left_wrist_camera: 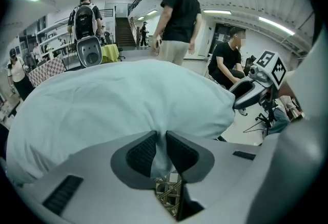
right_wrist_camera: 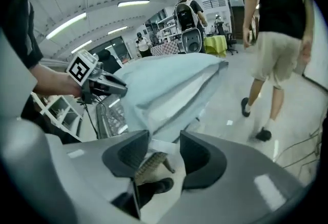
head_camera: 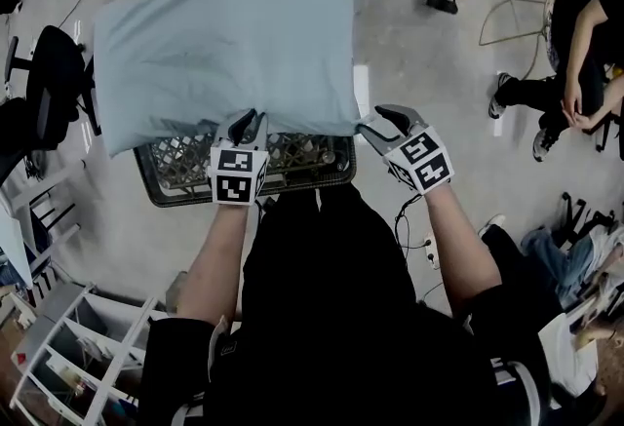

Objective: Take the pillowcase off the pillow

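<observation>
Concrete floor [head_camera: 419, 54], seen from above, with the operator's dark torso filling the lower centre. The pillow, wholly inside its pale blue pillowcase [head_camera: 224, 44], hangs in the air over a black lattice crate [head_camera: 175, 182] that stands on the floor; its near edge faces the operator and covers the crate's far rim.

Left gripper [head_camera: 252, 120]: clenched on the pillowcase at the near edge, left of centre. In the left gripper view [left_wrist_camera: 160, 138] the ribbed pads [left_wrist_camera: 141, 154] stand almost together, and a thin pleat of blue cloth is pinched between them. The cloth bulges out above the pinch.

Right gripper [head_camera: 370, 119]: at the pillow's near right corner, jaws released. In the right gripper view [right_wrist_camera: 165, 138] a clear gap separates the two jaws. The pillowcase's open end, with a paler layer showing between the blue ones, runs away above them. A small white strip of cloth [right_wrist_camera: 160, 146] crosses the gap; the pads are not seen pressing on it.
</observation>
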Available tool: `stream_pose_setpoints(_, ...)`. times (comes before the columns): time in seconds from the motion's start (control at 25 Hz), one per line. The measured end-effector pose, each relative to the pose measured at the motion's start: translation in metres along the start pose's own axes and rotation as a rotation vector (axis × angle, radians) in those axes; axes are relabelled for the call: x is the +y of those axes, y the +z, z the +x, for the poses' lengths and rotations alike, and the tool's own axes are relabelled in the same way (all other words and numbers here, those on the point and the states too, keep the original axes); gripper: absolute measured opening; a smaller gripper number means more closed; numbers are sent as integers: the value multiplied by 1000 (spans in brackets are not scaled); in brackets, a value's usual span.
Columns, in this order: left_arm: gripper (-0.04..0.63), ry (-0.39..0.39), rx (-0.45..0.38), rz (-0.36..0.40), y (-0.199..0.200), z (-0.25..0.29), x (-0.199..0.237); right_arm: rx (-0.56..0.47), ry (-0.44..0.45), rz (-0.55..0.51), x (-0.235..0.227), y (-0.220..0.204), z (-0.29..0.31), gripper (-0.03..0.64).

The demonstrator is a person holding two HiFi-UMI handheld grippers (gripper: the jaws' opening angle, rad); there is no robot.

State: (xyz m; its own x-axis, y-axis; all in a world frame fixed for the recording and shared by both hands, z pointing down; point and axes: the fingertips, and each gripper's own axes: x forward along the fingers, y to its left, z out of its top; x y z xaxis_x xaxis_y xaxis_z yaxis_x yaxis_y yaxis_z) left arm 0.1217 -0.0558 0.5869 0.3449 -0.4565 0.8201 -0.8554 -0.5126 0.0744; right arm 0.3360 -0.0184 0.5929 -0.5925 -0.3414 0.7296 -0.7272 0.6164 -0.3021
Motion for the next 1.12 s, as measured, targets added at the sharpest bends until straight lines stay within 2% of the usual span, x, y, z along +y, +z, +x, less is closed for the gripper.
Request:
stream_pose_setpoints(0.08,30,7,0,0,-2,-4,-1,-10,-70,-21,-23,0,1,195)
stream_pose_setpoints(0.16,17,15,1,0,-6,-7,0,-30,-64,-5,-30,7,10,195)
stream_pose_setpoints(0.2,14,21,2,1,-8,-8,1,-42,-29,19,-28,12,16,196)
stream_pose_setpoints(0.36,8,66,15,39,-9,-7,9,-90,208,123,1,34,32,260)
stream_pose_setpoints(0.52,8,91,19,23,-9,-9,13,-21,295,147,27,31,51,291)
stream_pose_setpoints(0.6,8,90,17,8,-11,-10,12,16,270,132,31,27,63,295)
stream_pose_setpoints(0.68,8,88,21,6,-12,-10,10,47,196,46,30,25,74,286)
stream_pose_setpoints(0.8,6,94,33,24,-14,-11,8,74,61,-109,31,26,79,183)
stream_pose_setpoints(0.88,6,99,37,29,-15,-13,11,83,11,-161,30,28,76,133)
stream_pose_setpoints(1.04,6,99,45,13,-20,-18,24,91,-1,-200,21,34,61,81)
stream_pose_setpoints(1.12,6,104,52,29,-23,-20,30,103,6,-228,20,38,56,67)
